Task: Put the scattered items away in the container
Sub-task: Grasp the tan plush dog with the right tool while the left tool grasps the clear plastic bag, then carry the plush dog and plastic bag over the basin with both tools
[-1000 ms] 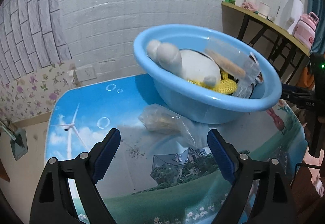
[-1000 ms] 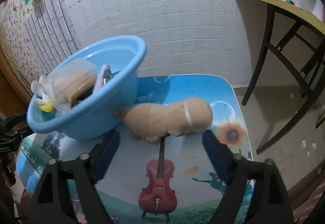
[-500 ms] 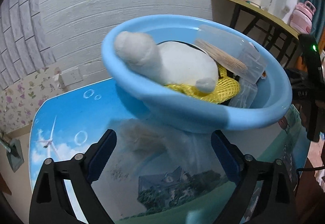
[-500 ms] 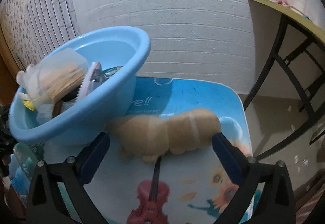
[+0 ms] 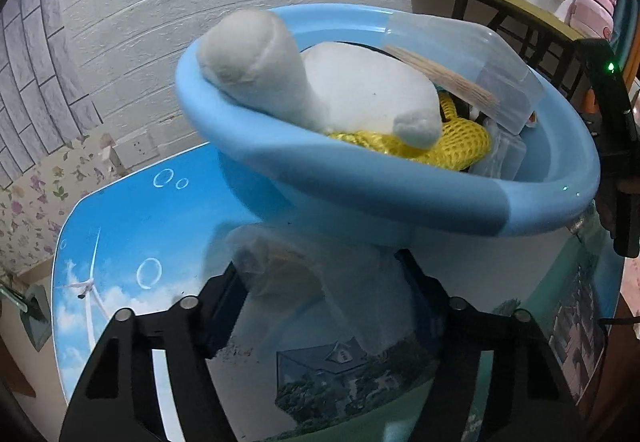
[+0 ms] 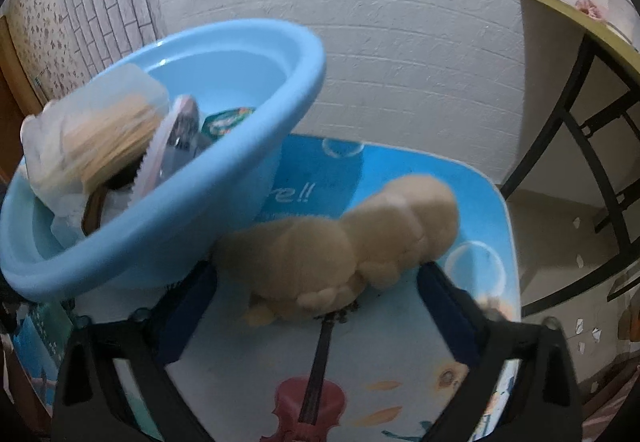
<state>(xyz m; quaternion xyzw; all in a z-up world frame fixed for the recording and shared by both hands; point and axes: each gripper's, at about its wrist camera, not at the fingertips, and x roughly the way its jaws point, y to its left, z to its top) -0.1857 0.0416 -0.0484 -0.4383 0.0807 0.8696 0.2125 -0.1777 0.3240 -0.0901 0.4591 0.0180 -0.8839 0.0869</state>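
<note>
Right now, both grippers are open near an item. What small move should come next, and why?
Probably close the right gripper on the tan plush toy: it lies on the table between the open fingers, beside the blue basin. The left gripper likewise straddles the clear plastic bag.

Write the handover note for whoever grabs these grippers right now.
Left gripper: open, straddling the clear bag on the table, nothing gripped yet.
Right gripper: open, straddling the tan plush, which lies on the table against the basin.
Done: the white plush, yellow net, clear box of sticks and some small packets are in the basin.
Left: close on the bag and the tan plush, then drop both into the basin.
</note>
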